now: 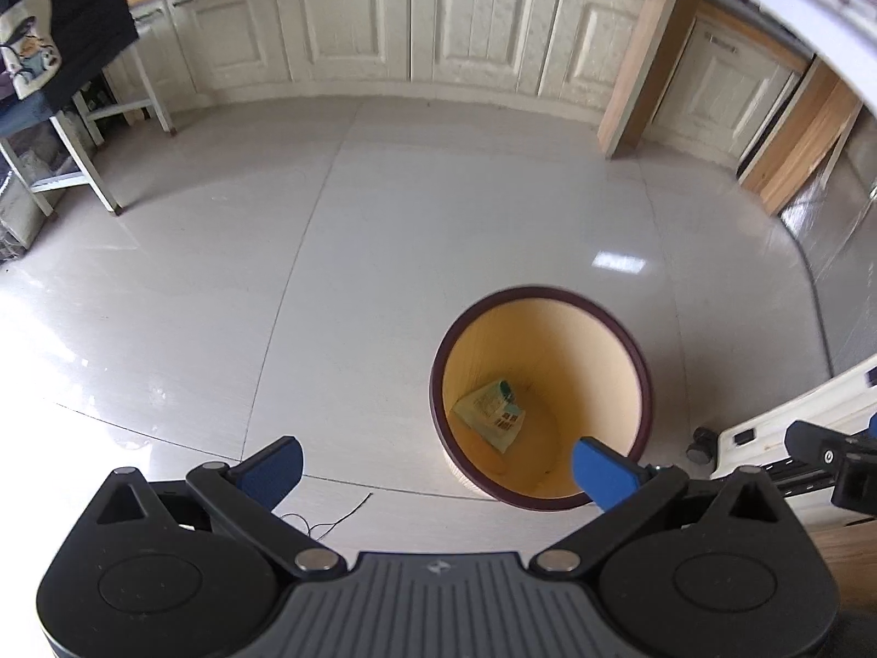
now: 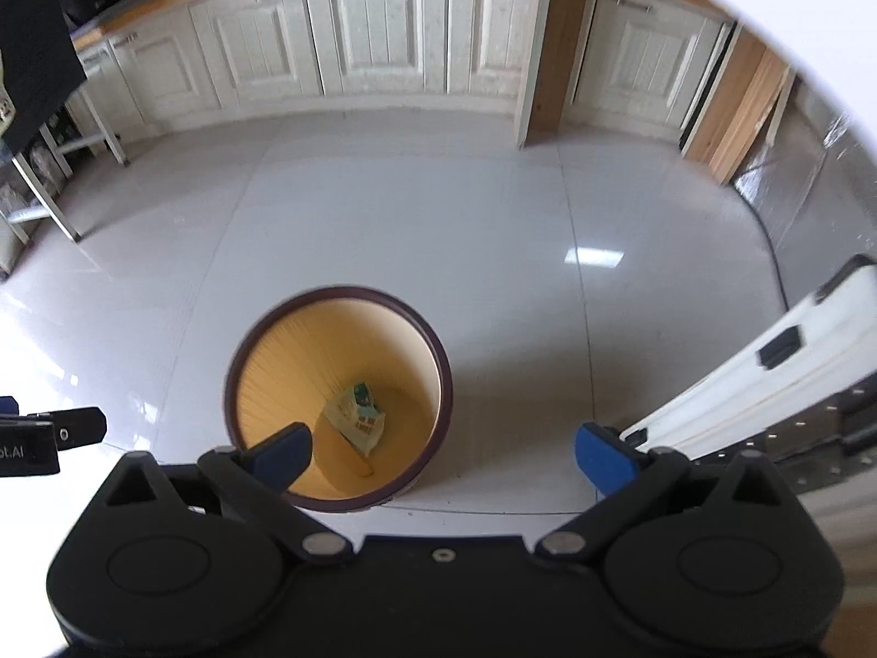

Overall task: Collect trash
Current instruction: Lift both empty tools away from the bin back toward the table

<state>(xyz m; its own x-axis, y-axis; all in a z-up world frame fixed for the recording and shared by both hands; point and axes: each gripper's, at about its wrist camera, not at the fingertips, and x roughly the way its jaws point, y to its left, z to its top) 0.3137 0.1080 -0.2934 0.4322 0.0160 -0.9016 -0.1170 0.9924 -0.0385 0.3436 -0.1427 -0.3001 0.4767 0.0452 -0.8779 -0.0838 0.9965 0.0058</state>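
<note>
Both my wrist cams look steeply down from above the floor, facing the cabinets (image 1: 411, 22). Both share the bin (image 1: 548, 296): right of centre in left view, left of centre in right view.

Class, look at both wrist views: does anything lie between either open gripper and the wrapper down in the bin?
Nothing visible does. The bin has no lid, and the wrapper lies alone on its bottom. The left gripper and right gripper are both open and empty above it.

Both grippers have black rounded housings, silver pivot screws, and black linkage arms carrying blue-padded fingers (image 1: 600, 471).
</note>
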